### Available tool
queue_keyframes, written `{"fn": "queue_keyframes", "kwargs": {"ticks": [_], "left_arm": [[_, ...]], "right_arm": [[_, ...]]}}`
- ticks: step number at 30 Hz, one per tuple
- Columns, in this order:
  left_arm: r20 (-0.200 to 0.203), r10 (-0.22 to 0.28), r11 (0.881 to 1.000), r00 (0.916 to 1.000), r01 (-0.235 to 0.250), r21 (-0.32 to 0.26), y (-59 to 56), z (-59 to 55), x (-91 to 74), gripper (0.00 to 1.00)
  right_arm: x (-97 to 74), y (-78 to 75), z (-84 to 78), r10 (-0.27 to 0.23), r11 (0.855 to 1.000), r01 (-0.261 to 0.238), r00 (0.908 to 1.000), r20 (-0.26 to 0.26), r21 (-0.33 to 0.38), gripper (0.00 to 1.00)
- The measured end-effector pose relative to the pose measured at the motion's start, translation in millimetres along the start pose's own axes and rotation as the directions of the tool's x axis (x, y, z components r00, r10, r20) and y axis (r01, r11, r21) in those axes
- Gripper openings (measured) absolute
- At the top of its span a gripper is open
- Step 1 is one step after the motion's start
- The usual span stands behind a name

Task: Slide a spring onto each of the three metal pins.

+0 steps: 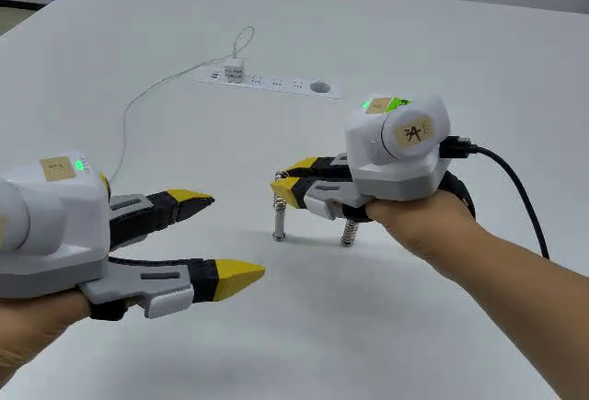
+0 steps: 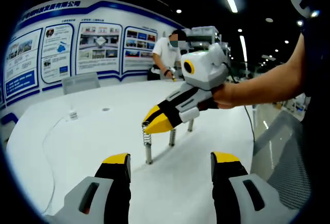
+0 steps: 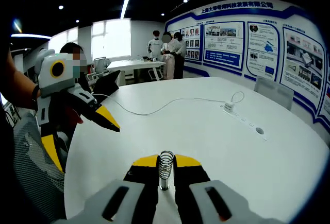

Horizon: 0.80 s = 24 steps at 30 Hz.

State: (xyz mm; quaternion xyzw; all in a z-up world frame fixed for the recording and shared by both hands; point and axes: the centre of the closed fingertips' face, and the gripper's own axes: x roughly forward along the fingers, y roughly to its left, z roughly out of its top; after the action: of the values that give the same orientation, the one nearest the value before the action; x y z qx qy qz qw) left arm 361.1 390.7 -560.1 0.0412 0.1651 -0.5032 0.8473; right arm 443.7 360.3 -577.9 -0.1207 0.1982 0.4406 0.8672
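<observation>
My right gripper [image 1: 287, 186] nips the spring [image 3: 165, 165] at its tips, over a pin [image 3: 164, 185]. My left gripper [image 1: 230, 236] is wide open and empty. Spring judged light, squashy: grip mid-coil, gently.

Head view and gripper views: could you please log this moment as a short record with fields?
left gripper: open, holding nothing, above the table
right gripper: shut on spring
spring position: over the upper part of the nearest pin, lower shaft bare
second pin: coils around it
background: power strip

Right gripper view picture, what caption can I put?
Right gripper grips a spring on a pin standing on the table.
</observation>
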Motion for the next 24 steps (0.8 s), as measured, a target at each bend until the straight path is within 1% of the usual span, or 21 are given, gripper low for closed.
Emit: {"fn": "queue_keyframes", "kwargs": {"ticks": [8,14,20,24], "left_arm": [[-0.005,-0.004,1.0,1.0,0.004,-0.004,-0.3,-1.7,0.5,0.63],[-0.01,-0.006,1.0,0.9999,0.006,-0.003,-0.6,-2.5,0.5,0.63],[-0.011,-0.003,1.0,0.9999,0.003,-0.009,0.3,-2.7,0.4,0.62],[-0.015,-0.001,1.0,0.9999,0.001,-0.011,0.9,-3.9,-0.3,0.61]], "right_arm": [[1.6,0.5,-9.7,-0.002,1.0,0.002,0.9999,-0.011,0.01,0.11],[6.1,4.9,-17.2,-0.001,1.0,0.001,0.9999,-0.016,-0.001,0.11],[11.3,7.9,-27.3,-0.003,1.0,0.002,0.9992,-0.039,-0.014,0.11],[13.9,8.0,-33.9,-0.004,1.0,0.003,0.9985,-0.055,-0.007,0.11]]}}
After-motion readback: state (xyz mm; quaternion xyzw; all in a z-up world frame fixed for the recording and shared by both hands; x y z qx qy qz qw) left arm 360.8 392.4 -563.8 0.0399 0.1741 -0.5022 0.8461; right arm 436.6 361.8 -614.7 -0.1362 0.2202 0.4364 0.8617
